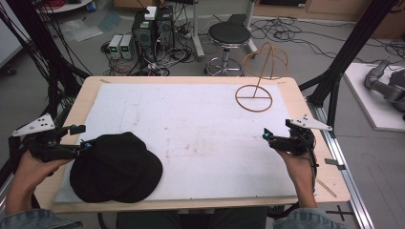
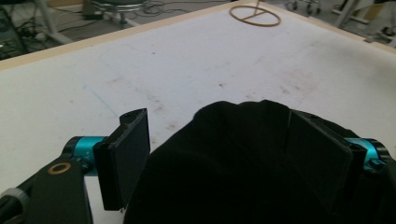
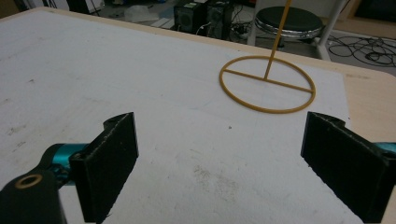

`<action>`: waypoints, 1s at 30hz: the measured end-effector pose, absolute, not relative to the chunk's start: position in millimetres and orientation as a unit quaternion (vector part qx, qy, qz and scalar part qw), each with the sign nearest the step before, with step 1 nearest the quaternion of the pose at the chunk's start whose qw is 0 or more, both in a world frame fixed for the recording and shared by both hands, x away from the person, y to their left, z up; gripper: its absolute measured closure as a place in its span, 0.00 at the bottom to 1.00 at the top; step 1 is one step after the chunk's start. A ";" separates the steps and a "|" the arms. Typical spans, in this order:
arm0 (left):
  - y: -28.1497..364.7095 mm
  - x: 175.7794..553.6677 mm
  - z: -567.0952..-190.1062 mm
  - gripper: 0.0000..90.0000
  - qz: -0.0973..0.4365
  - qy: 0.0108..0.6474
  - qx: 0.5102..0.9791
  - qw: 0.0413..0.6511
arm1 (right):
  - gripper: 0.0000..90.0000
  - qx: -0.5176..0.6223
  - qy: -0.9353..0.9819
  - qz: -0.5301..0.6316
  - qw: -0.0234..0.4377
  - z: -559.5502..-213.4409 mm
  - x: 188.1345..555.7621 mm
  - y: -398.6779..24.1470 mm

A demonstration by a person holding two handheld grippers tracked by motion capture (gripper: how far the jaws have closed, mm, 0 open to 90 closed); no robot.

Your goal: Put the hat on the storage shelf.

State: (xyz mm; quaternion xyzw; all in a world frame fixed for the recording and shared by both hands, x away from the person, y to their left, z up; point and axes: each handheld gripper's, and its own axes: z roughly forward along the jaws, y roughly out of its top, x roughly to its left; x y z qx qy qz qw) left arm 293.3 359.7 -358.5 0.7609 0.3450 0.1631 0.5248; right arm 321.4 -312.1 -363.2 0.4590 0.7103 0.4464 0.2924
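High view: one black hat (image 1: 116,167), one wire hat stand (image 1: 260,76) and two hand-held grippers are seen on the desk (image 1: 191,129).
The hat lies at the near left corner, its edge between the spread jaws of the left hand-held gripper (image 1: 82,137), not visibly pinched. The right hand-held gripper (image 1: 267,136) is held low at the right edge, jaws apart and empty, pointed inward, the stand well beyond it.

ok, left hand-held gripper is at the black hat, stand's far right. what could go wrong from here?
1. The left hand-held gripper straddles a soft fold of the black hat; a pinch may catch only fabric, leaving the hat sagging or slipping.
2. The wire hat stand looks light; pushing the hat on could tip it.
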 end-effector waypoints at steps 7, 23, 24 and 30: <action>360.2 291.1 -365.3 0.25 0.134 0.313 0.777 0.530 | 0.12 0.458 0.711 0.447 0.293 -362.9 321.6 -312.0; 360.7 292.0 -385.6 0.28 0.073 0.272 0.797 0.534 | 0.12 0.456 0.710 0.448 0.295 -361.0 321.1 -312.0; 360.3 291.9 -386.7 0.28 0.070 0.273 0.798 0.533 | 0.12 0.456 0.710 0.448 0.295 -361.0 321.1 -312.0; 357.2 293.6 -391.4 0.28 0.063 0.268 0.806 0.524 | 0.12 0.458 0.711 0.447 0.292 -361.3 321.6 -310.3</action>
